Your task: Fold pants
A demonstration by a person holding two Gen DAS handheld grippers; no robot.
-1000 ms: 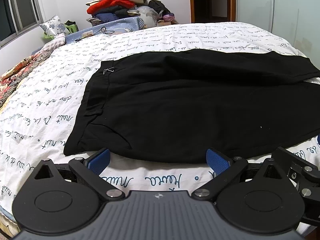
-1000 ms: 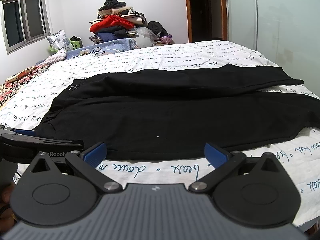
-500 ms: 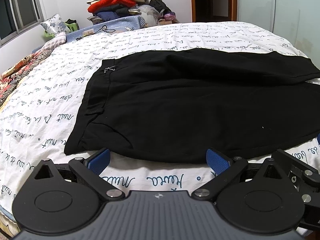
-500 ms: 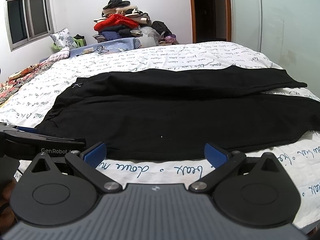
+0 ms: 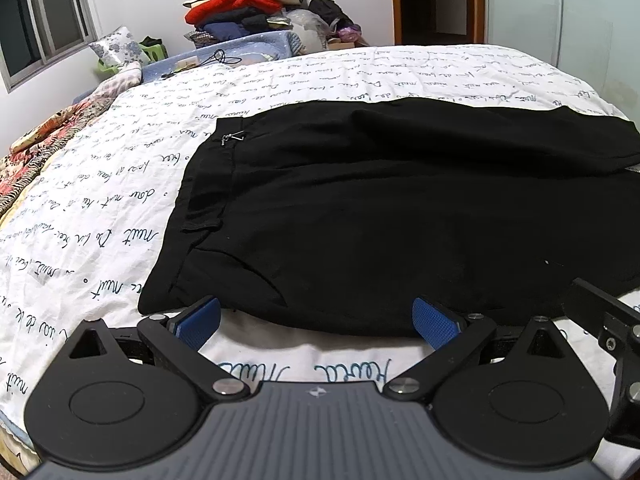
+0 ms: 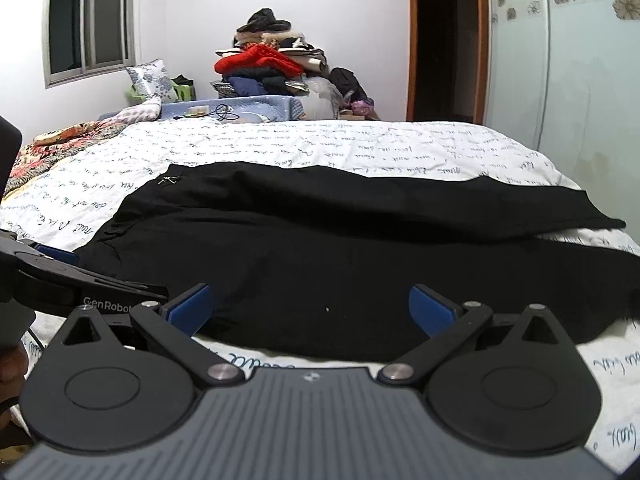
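Black pants [image 5: 380,208] lie flat on the white bed [image 5: 100,216], waistband to the left and both legs running right, the far leg lying partly over the near one. My left gripper [image 5: 316,318] is open, its blue pads at the near hem by the waist end, nothing between them. In the right wrist view the same pants [image 6: 360,248] stretch across the bed. My right gripper [image 6: 310,306] is open too, low over the near leg's edge. The left gripper's body [image 6: 60,276] shows at that view's left edge.
A tall pile of clothes [image 6: 272,68] stands behind the bed's far edge. Pillows and a patterned blanket [image 5: 52,136] lie at the far left. A white wardrobe [image 6: 580,60] and a dark doorway [image 6: 448,40] are at the right. A window [image 6: 88,28] is at the left.
Both grippers have dropped lower and closer to the near edge of the pants; the right view has tilted up. The pants have not moved.
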